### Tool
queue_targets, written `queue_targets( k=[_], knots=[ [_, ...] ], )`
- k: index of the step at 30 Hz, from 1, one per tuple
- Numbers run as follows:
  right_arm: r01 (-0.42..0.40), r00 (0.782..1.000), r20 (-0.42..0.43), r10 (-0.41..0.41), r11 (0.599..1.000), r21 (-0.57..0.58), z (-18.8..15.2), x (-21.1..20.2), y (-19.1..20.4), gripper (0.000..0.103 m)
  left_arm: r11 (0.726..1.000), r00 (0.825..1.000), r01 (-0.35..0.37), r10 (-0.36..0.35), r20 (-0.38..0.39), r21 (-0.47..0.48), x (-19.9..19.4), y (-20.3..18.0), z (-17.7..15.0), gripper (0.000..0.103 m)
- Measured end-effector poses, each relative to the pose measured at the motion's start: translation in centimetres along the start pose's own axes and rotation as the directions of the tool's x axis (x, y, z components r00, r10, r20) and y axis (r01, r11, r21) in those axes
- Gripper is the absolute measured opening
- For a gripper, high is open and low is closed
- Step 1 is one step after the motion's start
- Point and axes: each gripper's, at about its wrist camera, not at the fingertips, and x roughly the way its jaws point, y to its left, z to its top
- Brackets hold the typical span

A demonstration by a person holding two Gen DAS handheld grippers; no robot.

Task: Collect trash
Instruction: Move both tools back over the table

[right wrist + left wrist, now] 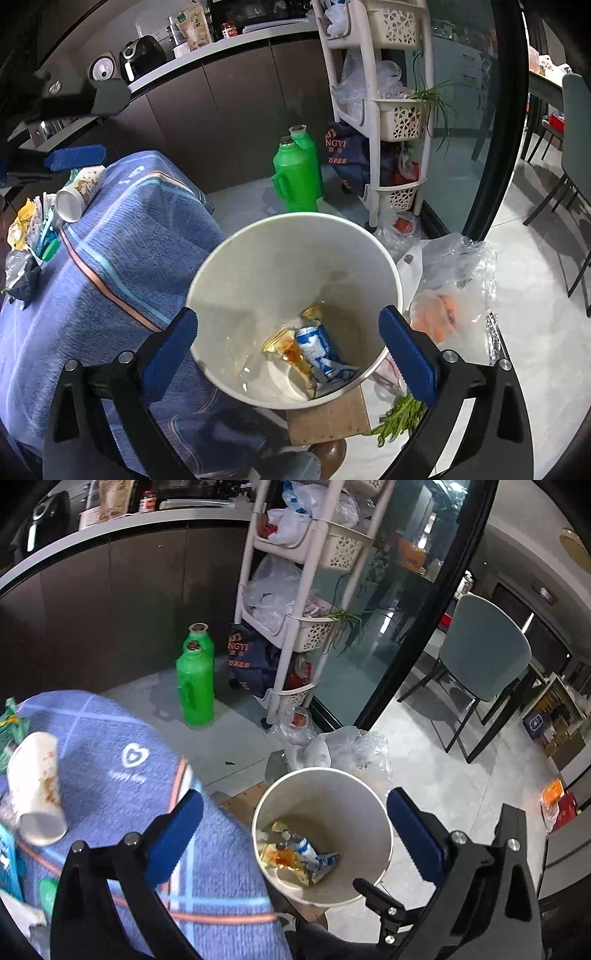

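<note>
On the blue-clothed surface at the left, trash is left to collect: a paper cup lies on its side, and beside it sit wrappers near the cloth's far edge. The left tool stands wide open and holds nothing; its pads frame the bin without touching it. The right tool is likewise fully open and empty, hanging above the bin's mouth. In the bin lie a blue-and-white wrapper and a yellowish one, so I judge a drop step just finished. Next, either tool needs to swing left to the surface, settle its pads around the cup or a wrapper, close, and carry it over the bin's rim. The cup is round and on its side, so it may roll when nudged
</note>
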Motion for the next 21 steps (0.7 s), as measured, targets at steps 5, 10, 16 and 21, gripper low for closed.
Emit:
queue_targets(
  k=[5,10,16,21],
  knots=[
    [-0.001,0.999,0.053,0.002,0.999,-0.034,1.0,-3.8,2.5,0.095,0.999,0.999,-0.026,0.027,0.039,-0.038,-4.3,0.6,-1.0,0.1],
    [-0.028,0.994,0.107,0.035,0.997,-0.069,1.4,-8.1,5.8,0.095,0.994,0.995,-0.053,0.06,0.081,-0.091,-10.2,1.9,-2.6,0.1],
    [-0.08,0.986,0.134,0.095,0.991,-0.11,1.0,-12.5,10.3,0.095,0.98,0.984,-0.139,0.154,0.094,-0.145,-18.2,4.8,-6.1,0.1],
    [-0.148,0.979,0.111,0.169,0.973,-0.18,0.2,-13.9,14.8,0.095,0.954,0.967,-0.21,0.234,0.097,-0.213,-23.0,8.9,-10.2,0.1]
  ],
)
